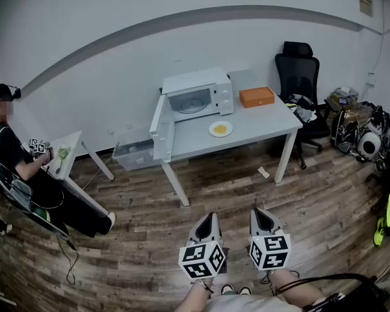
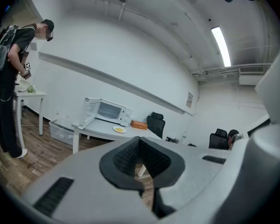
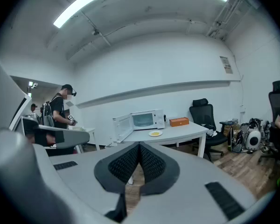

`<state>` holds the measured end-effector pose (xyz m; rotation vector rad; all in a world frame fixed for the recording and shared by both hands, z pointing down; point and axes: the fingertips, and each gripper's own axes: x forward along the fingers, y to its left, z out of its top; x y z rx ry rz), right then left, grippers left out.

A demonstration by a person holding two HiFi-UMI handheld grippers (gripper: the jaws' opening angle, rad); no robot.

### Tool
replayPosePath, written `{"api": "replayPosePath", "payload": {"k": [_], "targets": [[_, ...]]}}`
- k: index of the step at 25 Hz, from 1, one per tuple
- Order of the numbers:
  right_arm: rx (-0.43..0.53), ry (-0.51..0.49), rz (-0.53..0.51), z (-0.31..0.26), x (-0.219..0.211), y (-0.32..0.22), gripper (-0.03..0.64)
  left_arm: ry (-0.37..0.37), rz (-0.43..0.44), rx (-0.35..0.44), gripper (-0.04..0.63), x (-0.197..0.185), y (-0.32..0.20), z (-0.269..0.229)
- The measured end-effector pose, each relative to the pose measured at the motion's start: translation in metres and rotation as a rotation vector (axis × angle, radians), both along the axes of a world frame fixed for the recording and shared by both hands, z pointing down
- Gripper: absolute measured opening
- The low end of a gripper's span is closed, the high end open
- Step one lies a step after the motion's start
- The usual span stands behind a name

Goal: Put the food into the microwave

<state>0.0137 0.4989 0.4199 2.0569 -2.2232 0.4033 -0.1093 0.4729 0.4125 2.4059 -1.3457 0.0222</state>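
Position: the operator stands well apart from the bench point(image 1: 263, 123). Both tongs hang low over the floor and touch nothing.

Left tongs point(image 1: 208, 218): pads together, nothing between them. Right tongs point(image 1: 261, 213): the same, closed and empty.

Task item: the food point(image 1: 220, 129) lies on a plate point(image 1: 212, 132) on the bench, just in front of the microwave point(image 1: 214, 83) and outside its cavity. The door point(image 1: 158, 127) stands open, swung out past the bench's left end.

Risks noted:
1. Both tongs are closed. If they reach the plate unopened, they would likely shove it rather than take it, possibly toward the front edge.
2. The plate looks shallow. A grip on 1 side of the rim could let it tilt, and the food could slide off.
3. The open door projects into the approach. The left tongs or a forearm could knock it, swinging it or shifting the microwave.
4. A plate carried too low could catch the cavity's lower lip and spill.
5. The orange box point(image 1: 257, 97) and chair point(image 1: 299, 70) stand clear of the route, as does the second person point(image 1: 16, 155) at far left; no hazard judged there
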Motion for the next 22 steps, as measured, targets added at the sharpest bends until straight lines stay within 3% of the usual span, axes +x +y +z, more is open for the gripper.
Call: {"api": "replayPosePath", "payload": {"k": [22], "targets": [[0.016, 0.010, 0.084, -0.006, -0.013, -0.047, 0.015, -0.041, 0.060, 0.055, 0.002, -0.025, -0.056, -0.016]]}}
